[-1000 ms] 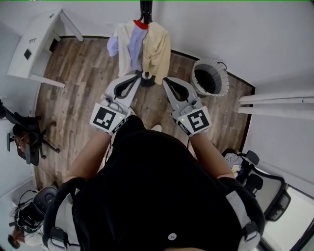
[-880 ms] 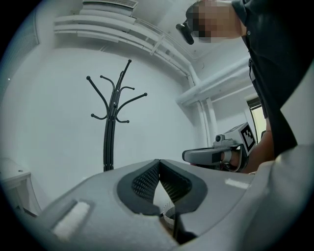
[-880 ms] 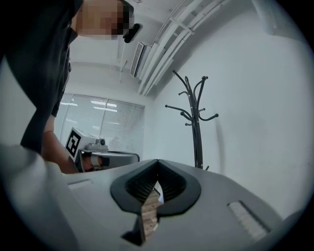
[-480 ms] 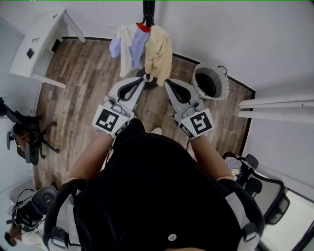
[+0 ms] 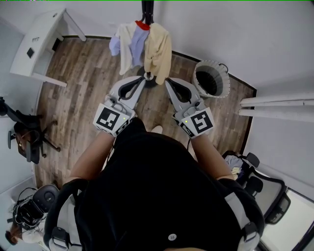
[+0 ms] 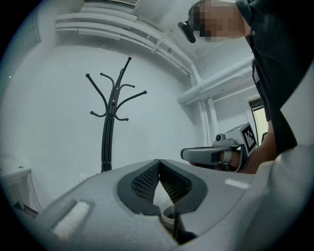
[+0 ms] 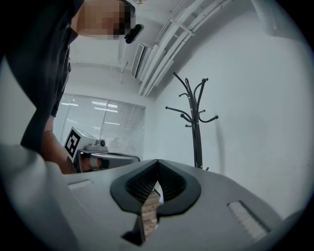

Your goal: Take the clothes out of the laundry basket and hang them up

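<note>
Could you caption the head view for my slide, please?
Shut left gripper and right gripper face clothes on coat stand.

Far ahead of me a cream garment (image 5: 159, 49), a lavender garment (image 5: 137, 43) and a white garment (image 5: 125, 41) hang bunched on the coat stand (image 5: 146, 7). The round white laundry basket (image 5: 224, 84) stands upright on the floor (image 5: 78, 78), just to their right.

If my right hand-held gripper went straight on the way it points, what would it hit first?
Probably the yellow garment on the coat stand: in the head view the right hand-held gripper aims at it. Its own view shows the stand slightly right of its line, so it might reach the wall instead.
</note>
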A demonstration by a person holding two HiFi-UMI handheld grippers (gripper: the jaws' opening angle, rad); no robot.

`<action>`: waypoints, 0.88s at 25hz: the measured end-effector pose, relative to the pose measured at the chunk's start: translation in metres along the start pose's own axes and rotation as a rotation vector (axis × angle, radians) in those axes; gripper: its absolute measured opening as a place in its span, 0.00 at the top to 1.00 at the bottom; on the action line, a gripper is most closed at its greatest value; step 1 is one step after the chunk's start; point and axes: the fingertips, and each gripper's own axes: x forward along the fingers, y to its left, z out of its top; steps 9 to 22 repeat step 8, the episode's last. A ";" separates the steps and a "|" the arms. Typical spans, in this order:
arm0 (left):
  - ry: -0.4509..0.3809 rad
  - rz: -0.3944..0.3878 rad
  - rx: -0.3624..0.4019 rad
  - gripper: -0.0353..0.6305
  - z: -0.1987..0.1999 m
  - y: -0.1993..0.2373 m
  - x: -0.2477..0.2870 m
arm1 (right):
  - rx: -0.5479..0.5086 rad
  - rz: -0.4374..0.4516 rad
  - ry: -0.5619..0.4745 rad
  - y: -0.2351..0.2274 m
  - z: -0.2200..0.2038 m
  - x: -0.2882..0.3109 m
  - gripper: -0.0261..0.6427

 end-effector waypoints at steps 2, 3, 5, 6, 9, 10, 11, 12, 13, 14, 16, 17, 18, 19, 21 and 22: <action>0.007 -0.002 -0.001 0.95 -0.001 -0.002 0.002 | 0.002 -0.002 -0.002 -0.001 0.000 -0.002 0.96; 0.008 -0.003 -0.002 0.95 -0.002 -0.004 0.002 | 0.002 -0.002 -0.002 -0.001 0.000 -0.004 0.96; 0.009 -0.005 -0.004 0.95 -0.002 -0.007 0.003 | 0.003 -0.005 -0.002 -0.001 0.000 -0.007 0.96; 0.008 -0.006 -0.004 0.95 -0.002 -0.009 0.002 | 0.004 -0.005 -0.002 -0.001 0.000 -0.008 0.96; 0.006 -0.009 -0.003 0.95 -0.003 -0.011 0.002 | 0.005 -0.005 -0.002 -0.001 0.001 -0.009 0.96; 0.006 -0.009 -0.003 0.95 -0.003 -0.011 0.002 | 0.005 -0.005 -0.002 -0.001 0.001 -0.009 0.96; 0.006 -0.009 -0.003 0.95 -0.003 -0.011 0.002 | 0.005 -0.005 -0.002 -0.001 0.001 -0.009 0.96; 0.006 -0.009 -0.003 0.95 -0.003 -0.011 0.002 | 0.005 -0.005 -0.002 -0.001 0.001 -0.009 0.96; 0.006 -0.009 -0.003 0.95 -0.003 -0.011 0.002 | 0.005 -0.005 -0.002 -0.001 0.001 -0.009 0.96; 0.006 -0.009 -0.003 0.95 -0.003 -0.011 0.002 | 0.005 -0.005 -0.002 -0.001 0.001 -0.009 0.96; 0.006 -0.009 -0.003 0.95 -0.003 -0.011 0.002 | 0.005 -0.005 -0.002 -0.001 0.001 -0.009 0.96; 0.006 -0.009 -0.003 0.95 -0.003 -0.011 0.002 | 0.005 -0.005 -0.002 -0.001 0.001 -0.009 0.96; 0.006 -0.009 -0.003 0.95 -0.003 -0.011 0.002 | 0.005 -0.005 -0.002 -0.001 0.001 -0.009 0.96; 0.006 -0.009 -0.003 0.95 -0.003 -0.011 0.002 | 0.005 -0.005 -0.002 -0.001 0.001 -0.009 0.96; 0.006 -0.009 -0.003 0.95 -0.003 -0.011 0.002 | 0.005 -0.005 -0.002 -0.001 0.001 -0.009 0.96; 0.006 -0.009 -0.003 0.95 -0.003 -0.011 0.002 | 0.005 -0.005 -0.002 -0.001 0.001 -0.009 0.96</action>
